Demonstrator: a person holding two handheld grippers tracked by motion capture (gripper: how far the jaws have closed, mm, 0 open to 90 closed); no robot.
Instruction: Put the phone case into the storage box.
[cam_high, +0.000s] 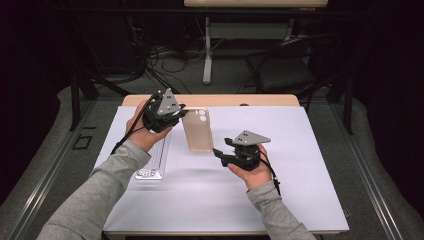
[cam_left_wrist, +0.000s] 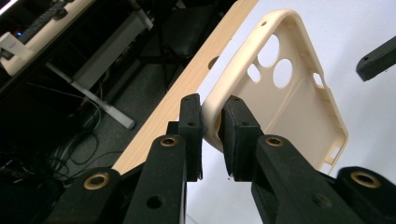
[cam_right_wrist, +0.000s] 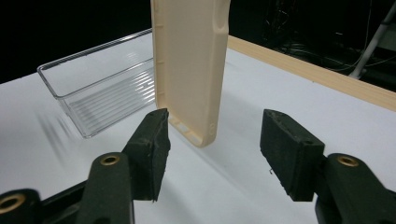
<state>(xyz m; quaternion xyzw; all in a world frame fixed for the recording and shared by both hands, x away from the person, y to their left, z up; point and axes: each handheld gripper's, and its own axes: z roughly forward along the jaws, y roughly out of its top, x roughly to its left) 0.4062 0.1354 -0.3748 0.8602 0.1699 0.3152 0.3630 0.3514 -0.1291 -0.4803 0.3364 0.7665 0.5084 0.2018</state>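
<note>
**Phone case held up over the bench, left grip only**

The beige phone case (cam_high: 198, 131) hangs above the white mat (cam_high: 300, 150), clear tray (cam_high: 155, 160) just to its left, open mat to its right. Your left tongs (cam_left_wrist: 212, 133) pinch its rim at the camera-hole end. Your right tongs (cam_right_wrist: 215, 149) stand apart around the lower end, pads not pressing. Long axis runs from you toward the far bench edge (cam_high: 270, 100).
</note>
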